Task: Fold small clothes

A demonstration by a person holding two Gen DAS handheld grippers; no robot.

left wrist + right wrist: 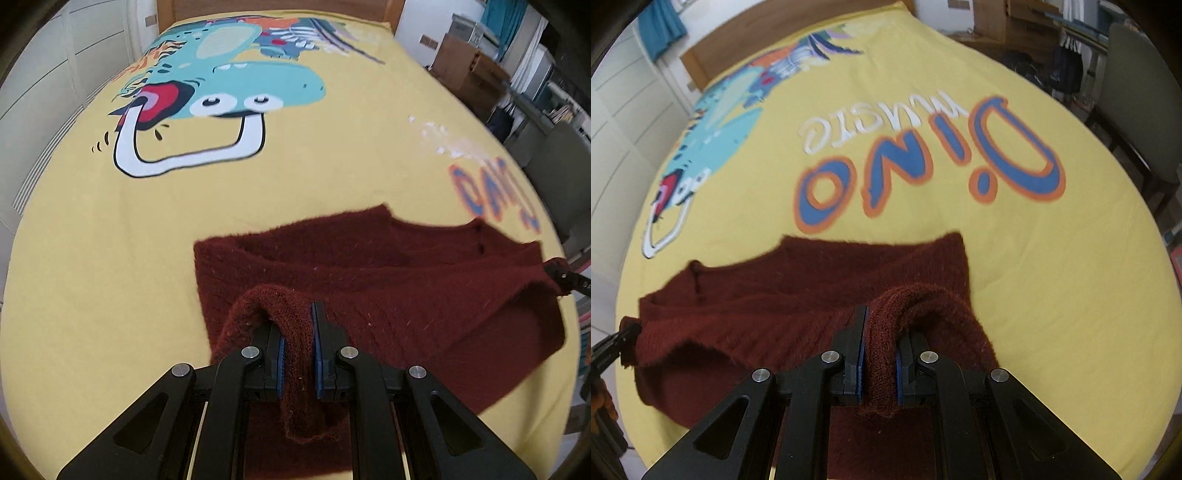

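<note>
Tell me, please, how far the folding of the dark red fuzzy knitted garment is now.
Early stage. Done: the dark red fuzzy knitted garment lies spread on the yellow dinosaur-print bedcover. In hand: the left gripper and the right gripper are each shut on a near corner of its edge, lifted off the cover. Left: laying this edge over the far part; no finished fold shows.

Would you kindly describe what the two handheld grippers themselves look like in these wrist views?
Both look alike. The left gripper is a matte black plastic frame of angular linkage arms with triangular cut-outs, joined by round silver pivot pins; its jaws carry ribbed blue pads. The right gripper has the same black arms, silver pins and blue pads. No cables, markings or sleeves show in either view.
</note>
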